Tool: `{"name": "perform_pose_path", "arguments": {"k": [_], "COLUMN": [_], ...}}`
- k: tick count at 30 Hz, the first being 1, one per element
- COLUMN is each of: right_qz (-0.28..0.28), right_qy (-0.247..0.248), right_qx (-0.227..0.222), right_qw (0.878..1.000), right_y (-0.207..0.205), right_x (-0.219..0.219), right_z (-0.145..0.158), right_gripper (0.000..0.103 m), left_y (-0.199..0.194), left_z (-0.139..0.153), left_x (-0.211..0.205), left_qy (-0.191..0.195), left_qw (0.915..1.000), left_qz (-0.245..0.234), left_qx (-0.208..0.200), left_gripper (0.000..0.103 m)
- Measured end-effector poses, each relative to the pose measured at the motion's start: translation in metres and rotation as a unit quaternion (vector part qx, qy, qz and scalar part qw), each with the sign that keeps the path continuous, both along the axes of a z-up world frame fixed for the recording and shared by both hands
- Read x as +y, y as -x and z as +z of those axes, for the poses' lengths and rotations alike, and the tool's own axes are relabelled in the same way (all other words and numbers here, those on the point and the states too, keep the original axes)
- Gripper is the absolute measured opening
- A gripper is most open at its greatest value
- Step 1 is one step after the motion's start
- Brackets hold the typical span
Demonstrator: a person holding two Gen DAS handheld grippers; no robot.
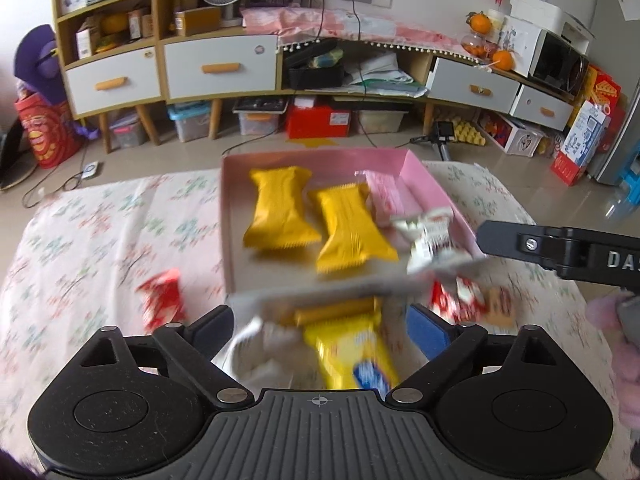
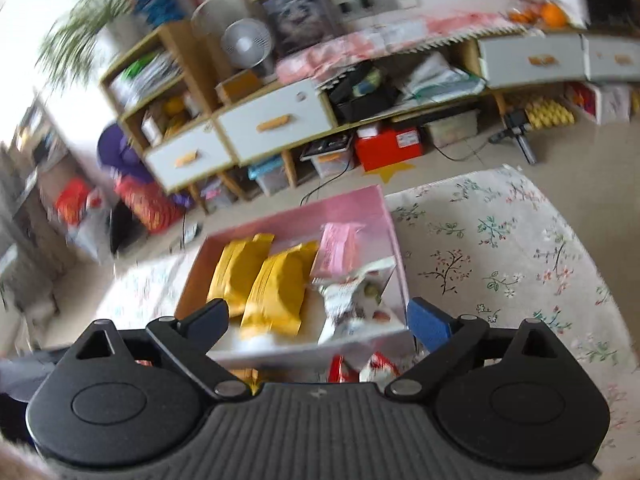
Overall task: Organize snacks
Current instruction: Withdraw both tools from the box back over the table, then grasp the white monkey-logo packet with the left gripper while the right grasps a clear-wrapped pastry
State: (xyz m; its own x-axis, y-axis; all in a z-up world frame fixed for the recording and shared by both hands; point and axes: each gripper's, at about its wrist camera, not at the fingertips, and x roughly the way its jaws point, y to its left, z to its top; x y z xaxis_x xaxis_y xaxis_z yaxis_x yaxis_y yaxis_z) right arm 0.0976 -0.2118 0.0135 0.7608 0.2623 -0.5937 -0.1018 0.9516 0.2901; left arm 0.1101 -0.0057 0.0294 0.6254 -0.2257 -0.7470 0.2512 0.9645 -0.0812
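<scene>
Holding yellow, pink, white snack packs (image 1: 280, 212): pink box (image 1: 424, 178).

Only legible txt: white letters "DAS", cut off at the frame edge, on the black arm of the right gripper (image 1: 484, 236) in left wrist view. Snack wrappers, floor boxes: print too blurred to read.

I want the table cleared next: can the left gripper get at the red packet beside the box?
Probably yes: the red packet lies alone on the cloth, and the left gripper is open.
</scene>
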Motion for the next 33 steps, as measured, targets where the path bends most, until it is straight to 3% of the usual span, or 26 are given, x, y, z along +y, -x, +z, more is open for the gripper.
{"name": "perform_pose_path", "arguments": {"k": [5,13,24,28,30,33], "right_qz": [0.031,0.045,0.014,0.035,0.059,0.099], "right_qy": [0.031,0.073,0.089,0.083,0.105,0.129], "right_qx": [-0.019,-0.038,-0.04,-0.037,-0.027,-0.05], "right_qw": [0.999,0.996,0.995,0.995,0.992,0.985], "right_y": [0.028,0.066,0.07,0.07,0.068,0.075], "right_x": [0.016,0.035,0.033,0.034,0.042,0.053], "right_z": [0.014,0.025,0.012,-0.007,-0.013,-0.02], "right_gripper": [0.102,0.103,0.103,0.103,0.103,0.103], "left_y": [0.041,0.083,0.081,0.08,0.083,0.08], "left_z": [0.014,0.012,-0.019,-0.036,-0.046,-0.054], "left_x": [0.006,0.033,0.054,0.063,0.071,0.076], "left_qy": [-0.025,0.002,-0.016,-0.02,-0.012,-0.005], "left_qw": [0.9997,0.9998,0.9998,0.9994,0.9993,0.999], "left_qz": [0.004,0.017,-0.009,-0.028,-0.032,-0.042], "left_qx": [-0.003,0.001,0.005,-0.002,-0.015,-0.016], "left_gripper": [0.1,0.102,0.102,0.102,0.102,0.102]}}
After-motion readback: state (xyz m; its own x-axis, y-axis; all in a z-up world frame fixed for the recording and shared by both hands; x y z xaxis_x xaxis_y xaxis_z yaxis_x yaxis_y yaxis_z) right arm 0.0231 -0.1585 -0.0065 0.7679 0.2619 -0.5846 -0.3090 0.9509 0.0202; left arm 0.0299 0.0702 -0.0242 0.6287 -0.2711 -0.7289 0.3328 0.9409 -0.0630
